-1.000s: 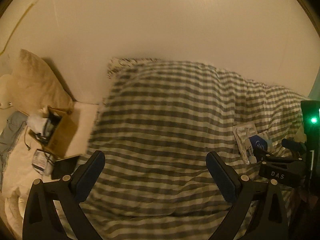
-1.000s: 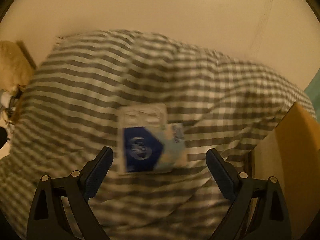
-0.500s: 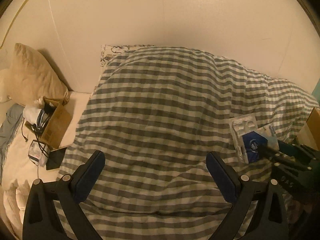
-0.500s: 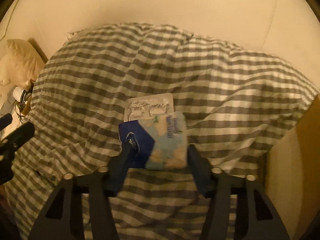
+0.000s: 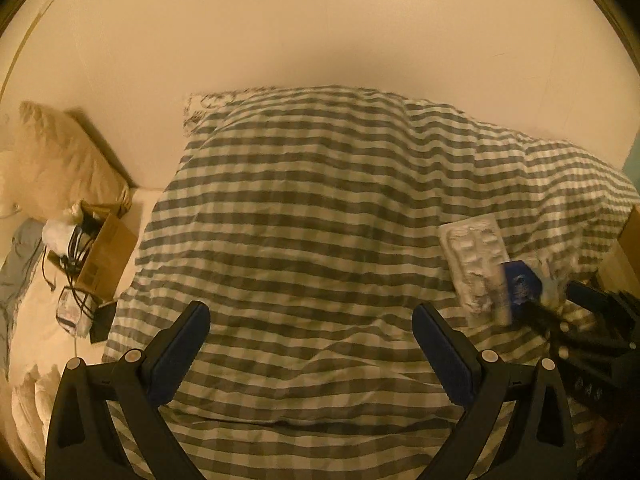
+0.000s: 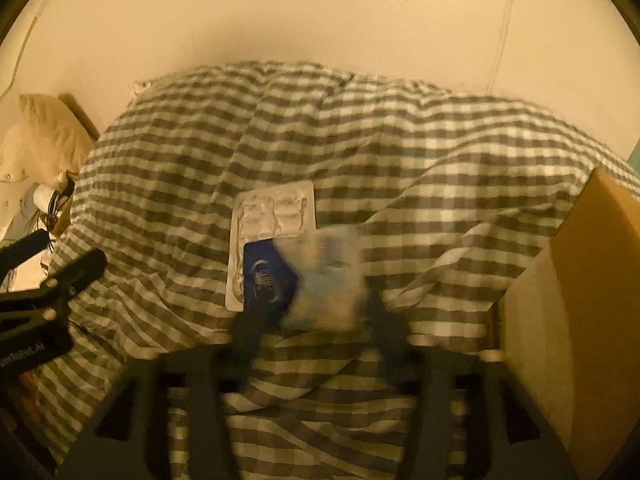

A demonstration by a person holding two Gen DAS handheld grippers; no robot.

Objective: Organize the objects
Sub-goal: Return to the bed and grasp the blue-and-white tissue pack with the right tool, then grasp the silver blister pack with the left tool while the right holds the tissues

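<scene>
A blue and pale packet (image 6: 312, 276) sits between the fingers of my right gripper (image 6: 314, 312), which is shut on it just above the checked duvet (image 6: 360, 140). The packet is blurred. A clear blister pack (image 6: 272, 216) lies on the duvet right behind it, partly under the packet. In the left wrist view the packet (image 5: 520, 286), the blister pack (image 5: 476, 264) and the right gripper show at the right. My left gripper (image 5: 310, 344) is open and empty over the duvet (image 5: 320, 220).
A cardboard box (image 6: 580, 280) stands at the right of the bed. An open cardboard box with cables (image 5: 100, 252) and a small packet (image 5: 72, 312) lie on the white sheet at the left. A beige pillow (image 5: 60, 164) leans on the wall.
My right gripper closed on the blue and pale packet and is lifting it. The left gripper stayed open and shifted a little.
</scene>
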